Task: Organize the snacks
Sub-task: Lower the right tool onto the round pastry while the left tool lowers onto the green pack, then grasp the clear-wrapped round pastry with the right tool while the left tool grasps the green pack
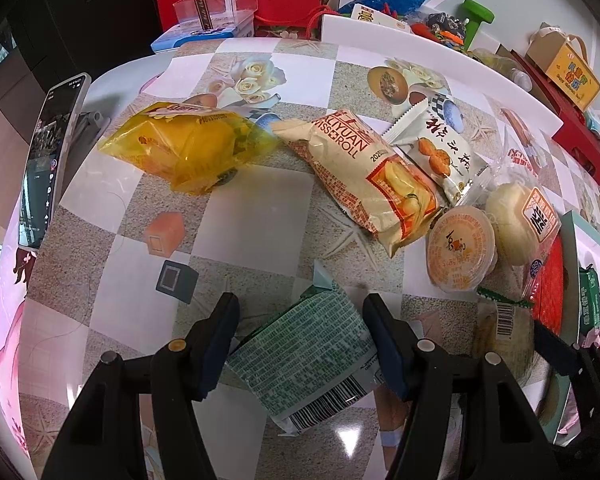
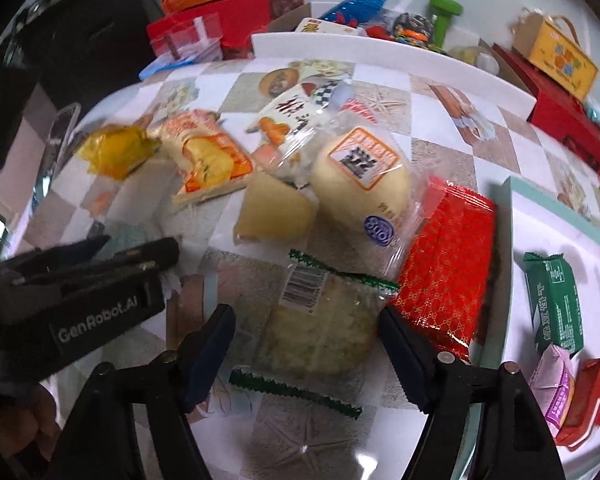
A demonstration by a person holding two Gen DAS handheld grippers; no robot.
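My left gripper (image 1: 300, 312) is shut on a green printed snack packet (image 1: 308, 360), its pads pressed on the packet's two sides just above the checked tablecloth. It shows at the left of the right wrist view as the left gripper (image 2: 136, 250). My right gripper (image 2: 306, 314) stands open over a clear pastry packet with green zigzag ends (image 2: 320, 332), which lies flat between the fingers. I see a gap on the left side. Beyond lie a wrapped round bun (image 2: 360, 184), a red packet (image 2: 448, 272), a jelly cup (image 1: 460, 252), a Swiss roll packet (image 1: 364, 176) and a yellow bag (image 1: 184, 152).
A teal-rimmed tray (image 2: 512, 240) at the right holds a green packet (image 2: 556, 304) and pink and red ones. A phone on a stand (image 1: 48, 160) is at the table's left edge. Red boxes (image 1: 244, 4), a white board (image 1: 420, 48) and toys crowd the back.
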